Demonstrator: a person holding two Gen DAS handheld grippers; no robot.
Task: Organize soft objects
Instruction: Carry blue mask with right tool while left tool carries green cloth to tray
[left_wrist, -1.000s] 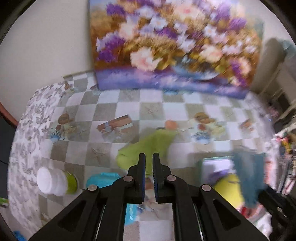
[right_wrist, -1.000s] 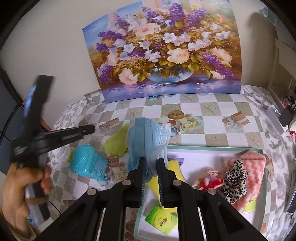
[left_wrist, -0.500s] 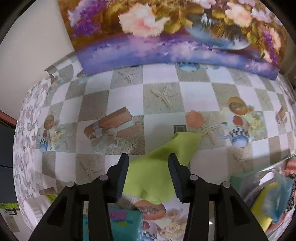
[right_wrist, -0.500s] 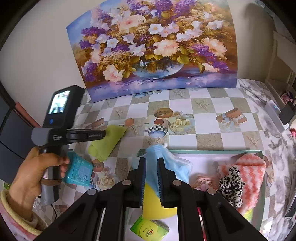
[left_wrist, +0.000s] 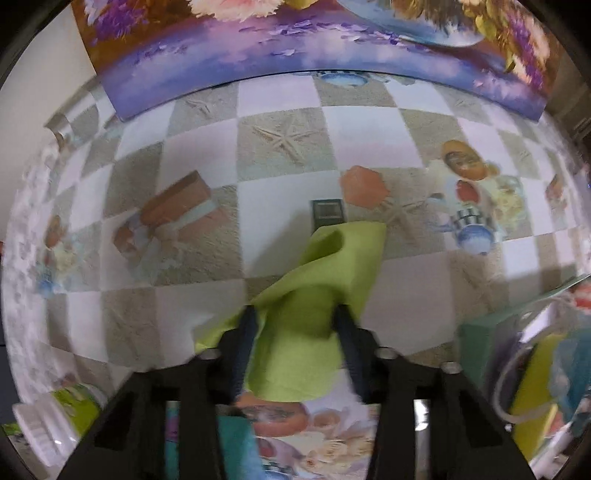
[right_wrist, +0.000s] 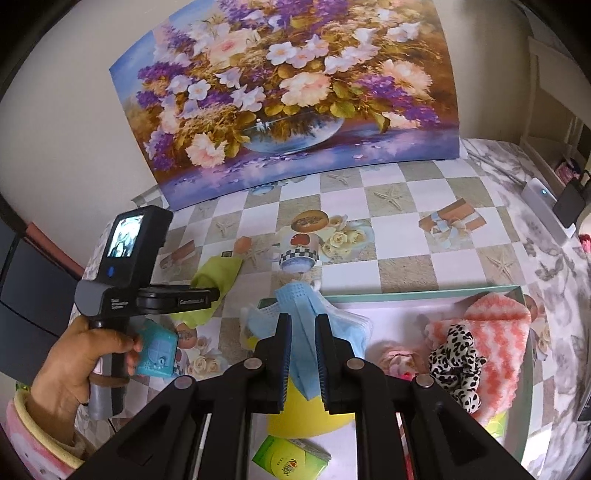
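Observation:
A lime green cloth (left_wrist: 317, 295) lies crumpled on the checkered tablecloth. My left gripper (left_wrist: 293, 317) is open, its fingers on either side of the cloth's raised fold. The cloth also shows in the right wrist view (right_wrist: 218, 275), under the left tool. My right gripper (right_wrist: 302, 325) stands slightly open around a stack of blue face masks (right_wrist: 317, 314) that rests over the near left corner of the white tray (right_wrist: 406, 295). The tray holds a yellow cloth (right_wrist: 306, 417), an orange-and-white knit cloth (right_wrist: 495, 328) and a leopard-print scrunchie (right_wrist: 458, 362).
A turquoise toy (right_wrist: 157, 349) sits at the table's left front, a white and green bottle (left_wrist: 48, 424) beside it. A green packet (right_wrist: 290, 459) lies in the tray's front. A large flower painting (right_wrist: 288, 92) leans against the wall.
My left gripper opened, moved forward and down, and now straddles the green cloth. My right gripper lowered the blue masks over the tray corner and its jaws parted a little.

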